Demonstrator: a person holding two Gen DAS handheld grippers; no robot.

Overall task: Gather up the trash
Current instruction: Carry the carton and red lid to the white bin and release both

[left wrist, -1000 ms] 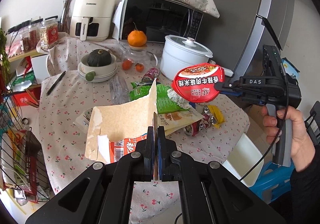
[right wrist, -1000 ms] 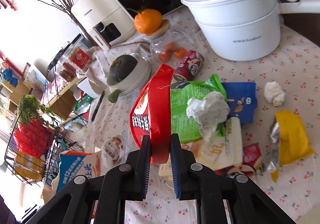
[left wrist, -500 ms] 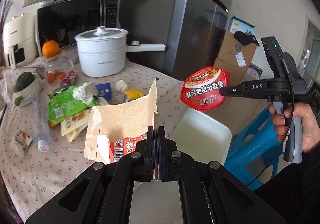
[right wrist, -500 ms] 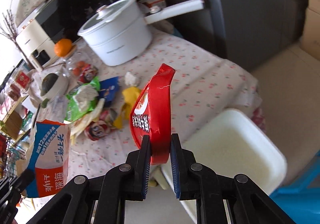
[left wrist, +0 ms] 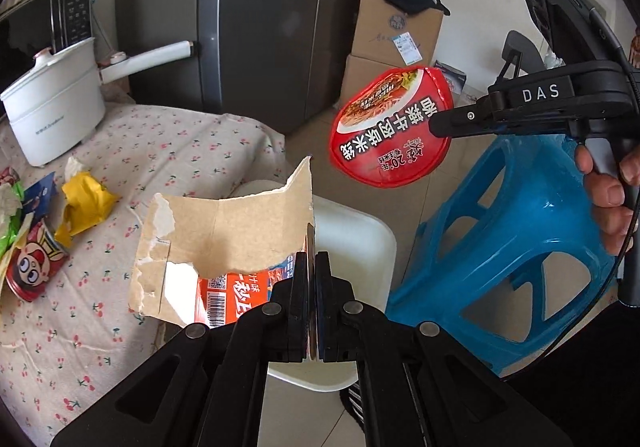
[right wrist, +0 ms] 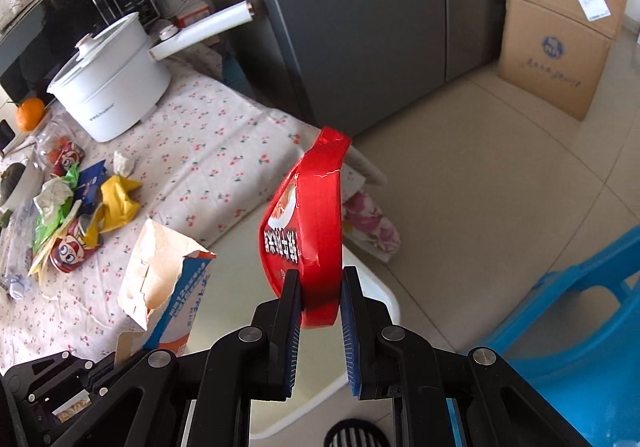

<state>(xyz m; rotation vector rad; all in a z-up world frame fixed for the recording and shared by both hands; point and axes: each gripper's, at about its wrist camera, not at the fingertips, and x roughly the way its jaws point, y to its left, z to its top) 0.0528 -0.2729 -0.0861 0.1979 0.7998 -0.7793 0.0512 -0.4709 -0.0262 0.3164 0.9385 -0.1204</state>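
Grey fridge (right wrist: 360, 27), blue stool (left wrist: 520, 239), white bin (left wrist: 352, 247)

From where I sit, most of the white bin (left wrist: 360, 243) is out of sight: the torn carton (left wrist: 224, 243) and my left gripper (left wrist: 312, 267) cover its near side, so I cannot see inside it. On the right wrist view the red noodle-bowl lid (right wrist: 308, 239) and right gripper (right wrist: 318, 291) hide the bin again. The hand (left wrist: 612, 199) on the right handle is cut by the frame edge. The microwave (left wrist: 52, 19) runs off the left border. The small print on the lid and the shipping label (left wrist: 408, 45) on the cardboard boxes is too small for me to read.
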